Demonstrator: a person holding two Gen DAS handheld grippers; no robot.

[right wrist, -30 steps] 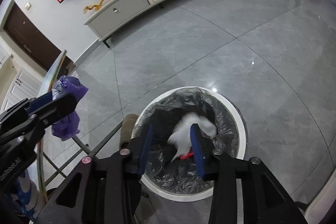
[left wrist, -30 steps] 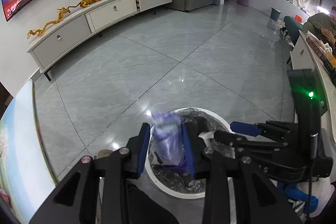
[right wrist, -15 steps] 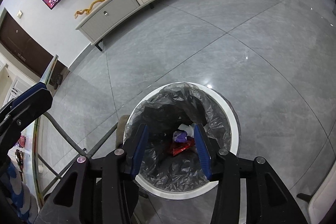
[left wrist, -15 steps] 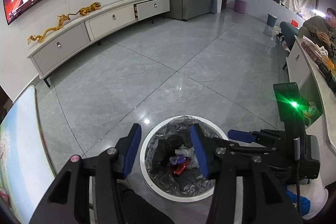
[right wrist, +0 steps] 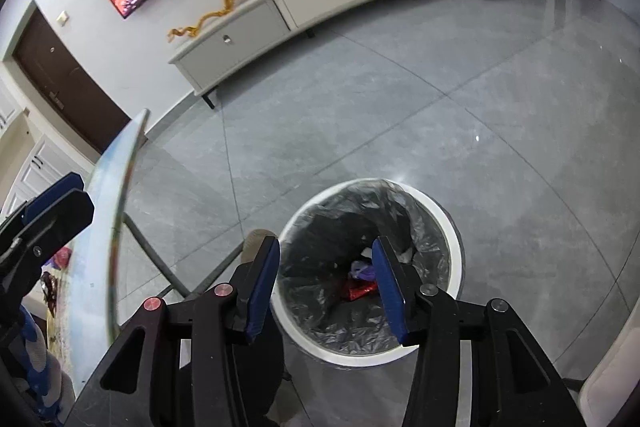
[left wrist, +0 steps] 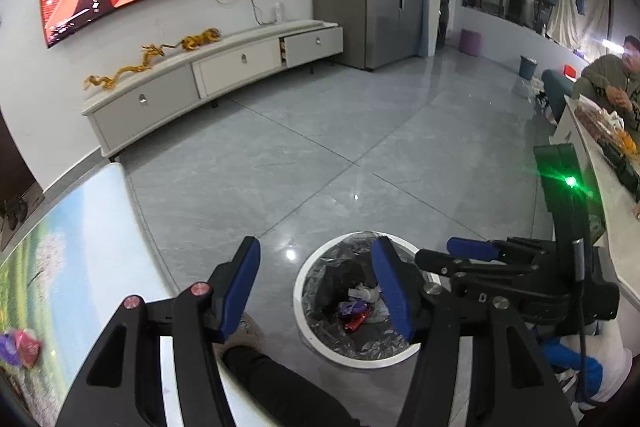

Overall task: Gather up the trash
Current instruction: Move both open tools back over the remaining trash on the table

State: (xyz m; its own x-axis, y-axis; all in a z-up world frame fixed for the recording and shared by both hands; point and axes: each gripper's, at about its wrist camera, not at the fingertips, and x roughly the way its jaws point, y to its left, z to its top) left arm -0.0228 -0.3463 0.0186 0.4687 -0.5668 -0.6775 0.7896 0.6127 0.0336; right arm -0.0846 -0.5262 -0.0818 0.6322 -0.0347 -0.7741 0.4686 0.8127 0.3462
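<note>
Both the left gripper [left wrist: 316, 285] and right gripper [right wrist: 326, 285] are hanging released over the bin [right wrist: 450, 223], wrappers [right wrist: 360, 285] lying inside.

Glossy tile floor [left wrist: 320, 147]; crinkled shiny plastic bin liner [right wrist: 424, 227].

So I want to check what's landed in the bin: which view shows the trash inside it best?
The right wrist view: the red wrapper and purple scrap lie unobstructed between the open right gripper. The left wrist view shows them, smaller, beside its finger.
</note>
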